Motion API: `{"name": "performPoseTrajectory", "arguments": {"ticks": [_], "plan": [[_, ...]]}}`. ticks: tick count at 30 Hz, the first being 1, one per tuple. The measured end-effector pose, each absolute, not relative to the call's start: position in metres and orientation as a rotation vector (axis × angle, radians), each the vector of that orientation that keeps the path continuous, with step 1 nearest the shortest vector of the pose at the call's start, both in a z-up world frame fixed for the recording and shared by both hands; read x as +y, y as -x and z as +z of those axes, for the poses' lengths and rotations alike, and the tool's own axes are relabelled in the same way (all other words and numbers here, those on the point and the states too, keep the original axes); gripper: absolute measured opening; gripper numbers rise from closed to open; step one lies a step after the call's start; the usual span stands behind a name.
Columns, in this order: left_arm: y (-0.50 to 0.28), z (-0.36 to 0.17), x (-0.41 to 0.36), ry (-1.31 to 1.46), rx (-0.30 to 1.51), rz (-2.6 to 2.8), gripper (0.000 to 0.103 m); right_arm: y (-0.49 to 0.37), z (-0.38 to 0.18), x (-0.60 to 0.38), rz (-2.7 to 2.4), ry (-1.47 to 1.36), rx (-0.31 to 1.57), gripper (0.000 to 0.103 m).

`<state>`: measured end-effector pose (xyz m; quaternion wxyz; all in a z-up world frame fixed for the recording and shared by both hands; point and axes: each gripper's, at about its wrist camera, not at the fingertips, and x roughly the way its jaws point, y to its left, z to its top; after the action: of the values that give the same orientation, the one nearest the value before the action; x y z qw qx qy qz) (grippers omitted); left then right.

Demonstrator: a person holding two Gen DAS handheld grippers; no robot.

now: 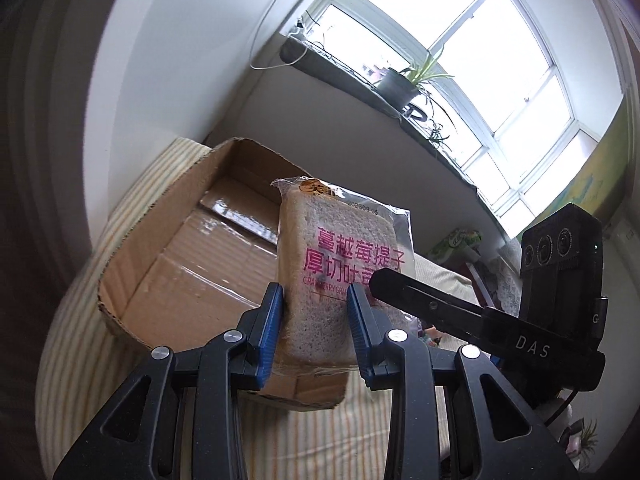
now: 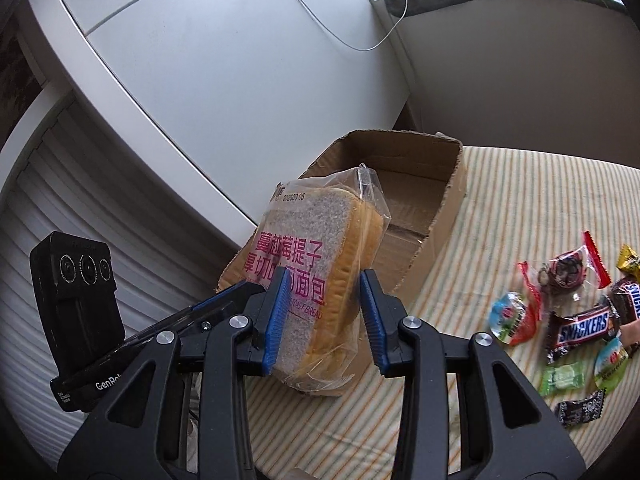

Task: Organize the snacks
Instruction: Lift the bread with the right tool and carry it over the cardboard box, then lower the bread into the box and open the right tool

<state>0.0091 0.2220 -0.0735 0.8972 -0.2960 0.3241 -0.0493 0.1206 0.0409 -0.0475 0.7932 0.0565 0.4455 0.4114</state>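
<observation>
A clear-wrapped packet of sliced toast bread [image 1: 340, 248] with pink lettering stands upright between the blue pads of my left gripper [image 1: 316, 320], which is shut on it. Behind it an open cardboard box [image 1: 192, 248] lies on the striped cloth. My right gripper [image 2: 324, 312] is likewise shut on a bread packet [image 2: 304, 240], in front of the same box [image 2: 416, 184]. Each view shows the other gripper's black finger [image 1: 424, 306] [image 2: 216, 304] close beside the bread. Whether both hold one packet I cannot tell.
Loose snacks lie on the striped cloth [image 2: 500, 208] at the right: Snickers bars [image 2: 584, 328], wrapped candies [image 2: 564, 268], a green sweet [image 2: 562, 378]. A white cabinet [image 2: 200, 60] stands behind the box. A windowsill with potted plants [image 1: 400, 84] runs above.
</observation>
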Motion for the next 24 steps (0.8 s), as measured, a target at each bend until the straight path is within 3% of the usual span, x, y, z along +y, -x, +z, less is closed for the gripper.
{"name": "performPoseTrajectory", "arguments": {"ticks": [10, 24], "plan": [[-0.022, -0.089, 0.232, 0.563, 0.717, -0.026, 0.031, -0.135, -0.073, 0.067, 0.905, -0.113, 1.025, 0.037], [-0.025, -0.085, 0.23, 0.489, 0.721, 0.054, 0.031, -0.137, -0.065, 0.051, 0.887, -0.124, 1.001, 0.037]]}}
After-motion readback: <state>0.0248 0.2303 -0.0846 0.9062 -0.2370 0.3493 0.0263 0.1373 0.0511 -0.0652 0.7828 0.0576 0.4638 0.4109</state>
